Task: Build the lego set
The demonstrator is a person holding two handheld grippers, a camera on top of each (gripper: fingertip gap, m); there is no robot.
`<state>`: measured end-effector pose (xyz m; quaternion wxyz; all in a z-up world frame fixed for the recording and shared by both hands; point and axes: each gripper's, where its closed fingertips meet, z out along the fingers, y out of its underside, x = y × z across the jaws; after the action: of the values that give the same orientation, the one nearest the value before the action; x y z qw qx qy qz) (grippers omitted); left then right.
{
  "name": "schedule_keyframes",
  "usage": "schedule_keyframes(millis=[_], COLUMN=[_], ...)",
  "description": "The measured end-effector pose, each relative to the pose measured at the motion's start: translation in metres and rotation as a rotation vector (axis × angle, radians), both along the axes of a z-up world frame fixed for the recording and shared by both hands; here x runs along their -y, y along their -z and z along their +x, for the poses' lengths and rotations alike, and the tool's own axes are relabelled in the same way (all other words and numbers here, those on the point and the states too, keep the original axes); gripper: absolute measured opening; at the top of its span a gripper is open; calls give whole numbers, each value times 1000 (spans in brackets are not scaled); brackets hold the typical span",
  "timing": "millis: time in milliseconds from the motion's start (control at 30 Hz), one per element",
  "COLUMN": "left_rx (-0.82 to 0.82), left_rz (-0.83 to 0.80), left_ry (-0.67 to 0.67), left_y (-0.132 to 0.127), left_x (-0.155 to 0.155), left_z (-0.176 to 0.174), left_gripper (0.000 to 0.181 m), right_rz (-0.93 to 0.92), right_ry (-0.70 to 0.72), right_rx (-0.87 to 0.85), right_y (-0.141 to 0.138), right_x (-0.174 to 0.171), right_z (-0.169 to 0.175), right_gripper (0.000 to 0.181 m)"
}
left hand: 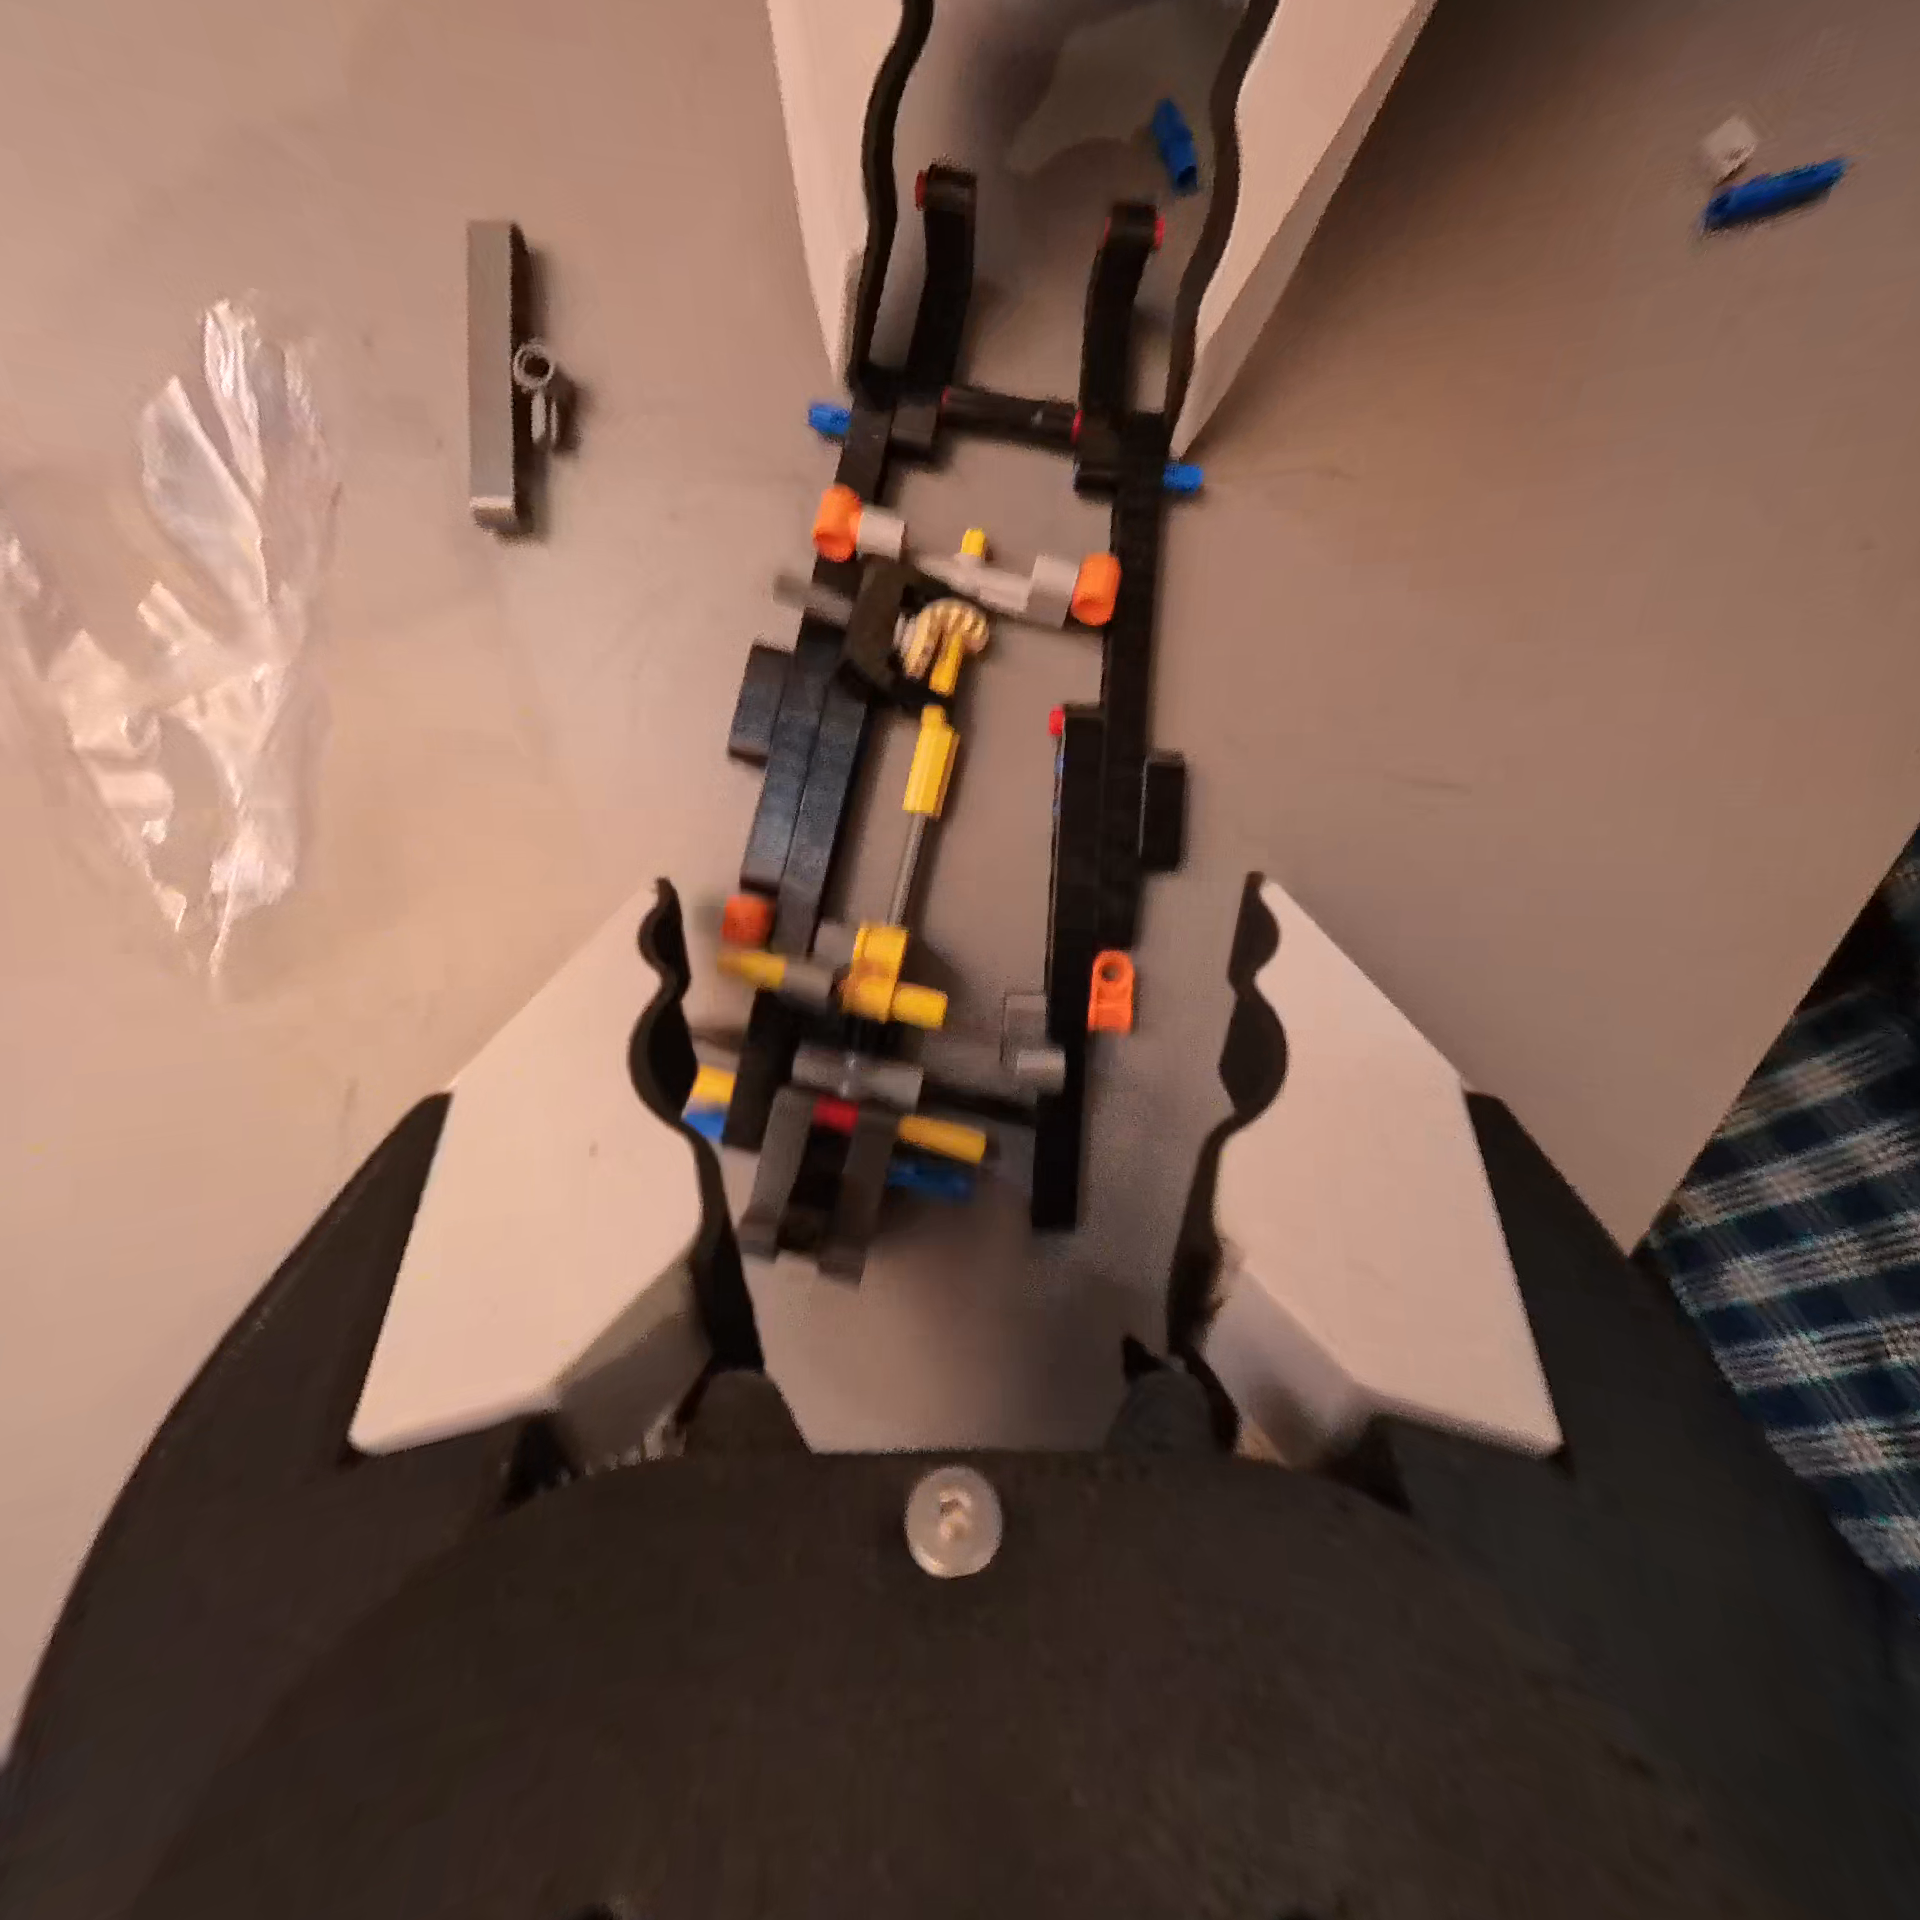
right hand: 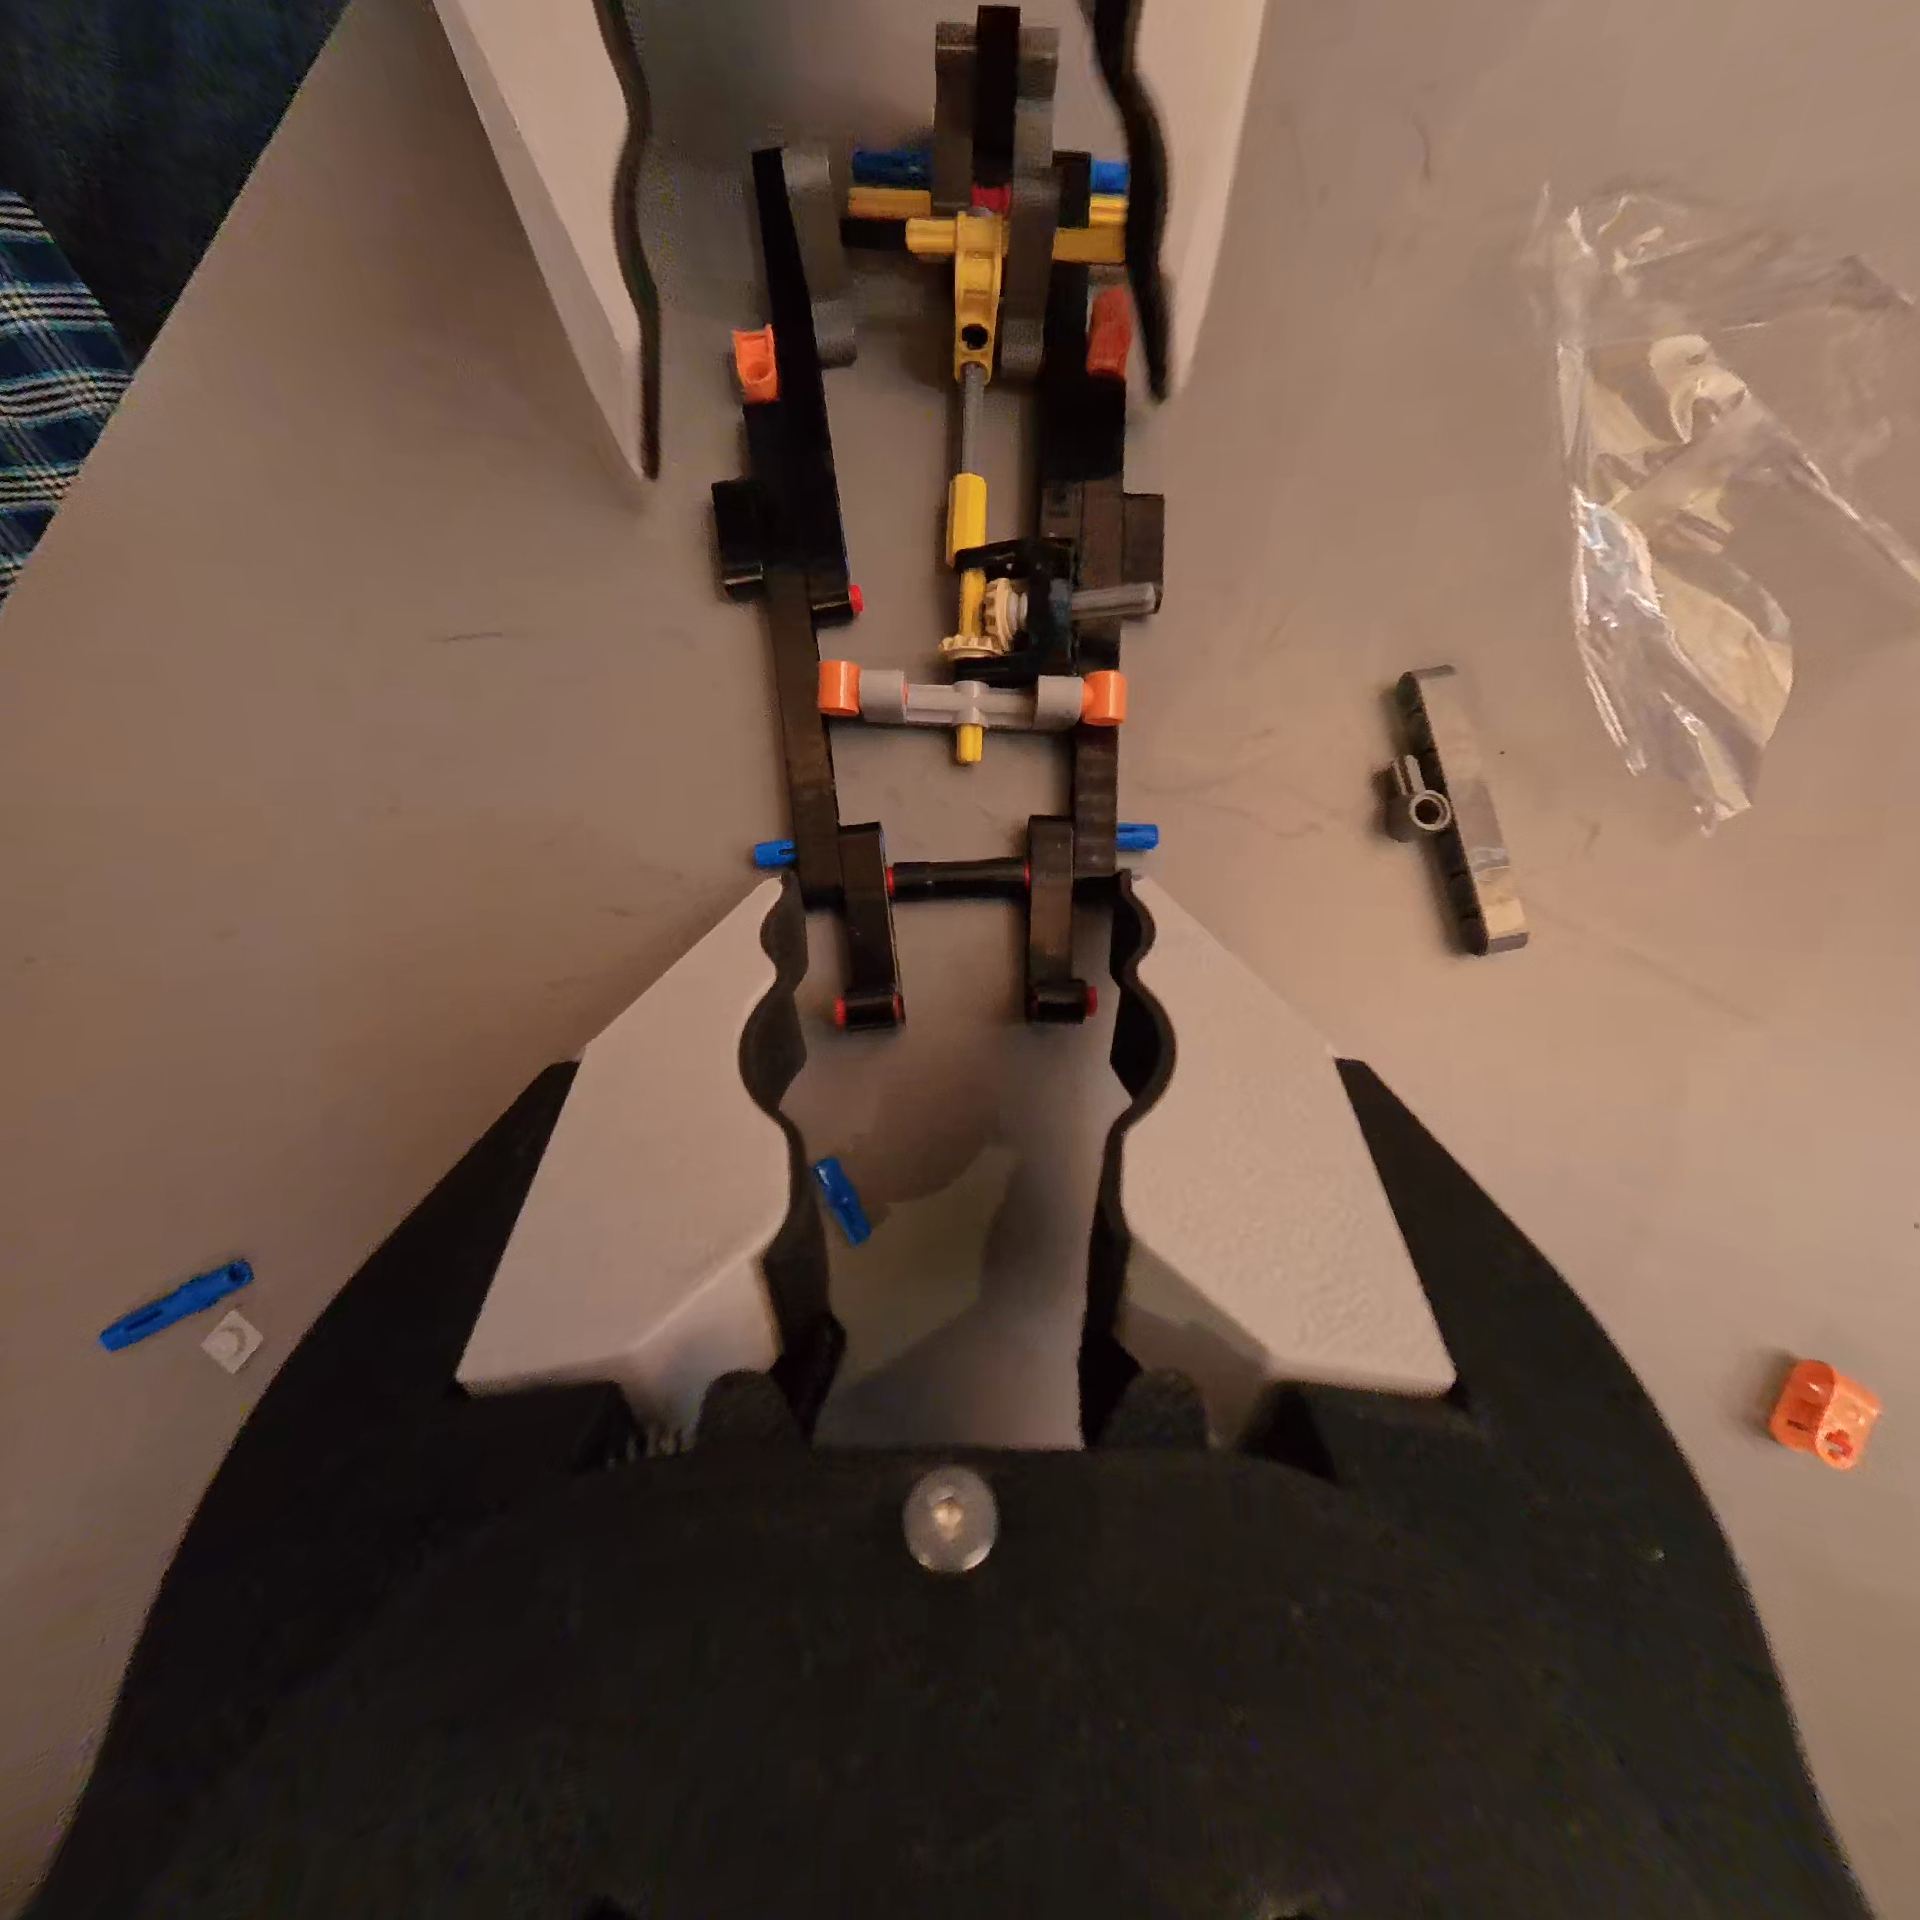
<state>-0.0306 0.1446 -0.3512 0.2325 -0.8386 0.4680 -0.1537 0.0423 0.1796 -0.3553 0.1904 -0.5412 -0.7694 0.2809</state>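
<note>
A long black Technic chassis (left hand: 1117, 644) (right hand: 795, 665) with yellow, orange, grey and blue parts lies flat on the grey table (left hand: 1507, 675). My left gripper (left hand: 956, 894) is open. Its pads flank the chassis end that has the yellow connector (left hand: 878, 966), with a gap on the right side. My right gripper (right hand: 954, 894) is open around the opposite end, where two black arms (right hand: 868, 935) lie between its pads. A loose blue pin (right hand: 842, 1200) lies on the table between the right fingers (right hand: 644, 1195). Neither gripper holds anything.
A grey beam with a small grey connector (right hand: 1460, 810) (left hand: 499, 374) and a crumpled clear bag (right hand: 1704, 499) (left hand: 177, 623) lie to one side. A long blue pin (right hand: 177, 1304), a small pale piece (right hand: 234, 1340) and an orange connector (right hand: 1823, 1413) lie loose. Plaid cloth (left hand: 1808, 1195) borders the table edge. The gap from one gripper's tips to the other's is roughly 9 centimetres. My right tips are roughly 6 centimetres from the loose blue pin (right hand: 842, 1200). It turns up in the left wrist view (left hand: 1167, 145) as well.
</note>
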Motion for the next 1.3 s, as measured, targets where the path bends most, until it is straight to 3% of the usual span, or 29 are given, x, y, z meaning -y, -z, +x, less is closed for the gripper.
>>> schedule_keyframes(millis=[200, 400, 600, 733, 867, 967, 1133, 1233, 1300], left_rx=[2, -35, -33, 1, 143, 139, 93, 95, 88], left_rz=[-6, 8, 25, 18, 6, 41, 38, 33, 49], left_ry=[-46, -12, -97, -142, -195, -216, -185, -177, -165], left_y=[-5, 10, 9, 8, -13, -19, -2, 4, 4], left_x=[9, 11, 11, 24, 27, 15, 9, 8, 7], left_z=[-32, -33, -30, -23, -27, -41, -38, -37, -37], left_gripper=[105, 105, 93, 96, 73, 70, 72, 71, 70], right_rz=[-3, 30, 73, 83, 82, 92, 75, 49, 39], right_ry=[-11, 3, -3, -57, -102, -102, -99, -114, -112], right_rx=[9, -1, -28, -40, -43, -28, -3, 2, 6], right_y=[-1, -13, -30, -34, -28, -18, -5, -2, -2], right_x=[-1, -5, 13, 44, 73, 79, 79, 83, 83], right_z=[4, 6, -15, -26, -34, -42, -52, -55, -55], right_gripper=[57, 66, 75, 55, 53, 48, 38, 18, 15])
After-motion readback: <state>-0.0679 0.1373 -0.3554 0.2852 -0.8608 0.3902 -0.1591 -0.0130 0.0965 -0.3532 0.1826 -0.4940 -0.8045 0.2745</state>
